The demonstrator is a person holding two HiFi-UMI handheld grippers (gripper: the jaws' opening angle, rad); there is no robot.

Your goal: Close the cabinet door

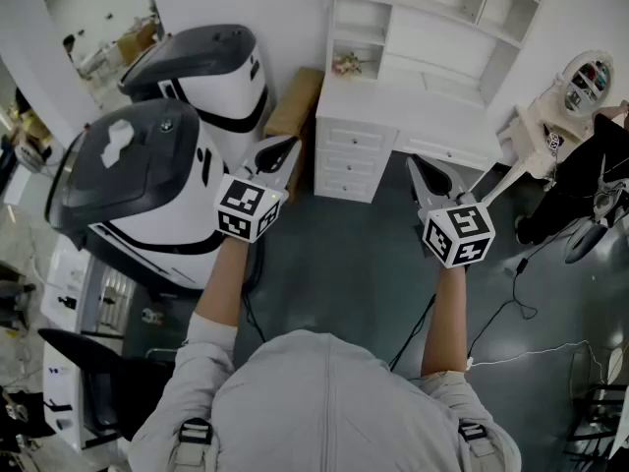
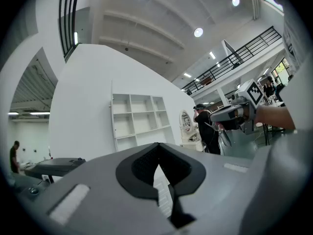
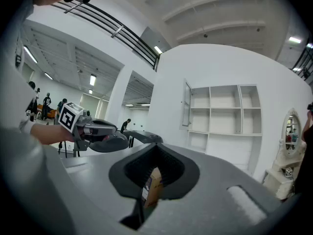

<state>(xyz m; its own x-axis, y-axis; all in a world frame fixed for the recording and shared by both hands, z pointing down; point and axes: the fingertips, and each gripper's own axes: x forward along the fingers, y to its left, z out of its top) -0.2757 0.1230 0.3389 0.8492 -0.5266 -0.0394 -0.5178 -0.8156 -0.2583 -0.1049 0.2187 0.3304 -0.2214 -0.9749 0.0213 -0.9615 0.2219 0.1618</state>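
A white cabinet [image 1: 442, 28] with open shelves stands on a white desk with drawers [image 1: 346, 160] against the far wall. In the right gripper view a narrow door [image 3: 187, 104] stands ajar at the left edge of the shelves [image 3: 222, 114]. The left gripper view shows the same shelves [image 2: 139, 119] far off. My left gripper [image 1: 278, 152] and right gripper [image 1: 425, 170] are held level, side by side in front of the desk, well short of it. Both are shut with nothing between the jaws, as the left gripper [image 2: 159, 168] and right gripper [image 3: 152, 173] show in their own views.
Two big white-and-dark machines [image 1: 147, 175] [image 1: 211, 67] crowd the left, with a cardboard box [image 1: 295, 101] beside the desk. A round mirror on a white stand [image 1: 587, 79] and a person in dark clothes [image 1: 580, 180] are at the right. Cables [image 1: 511, 303] run over the dark floor.
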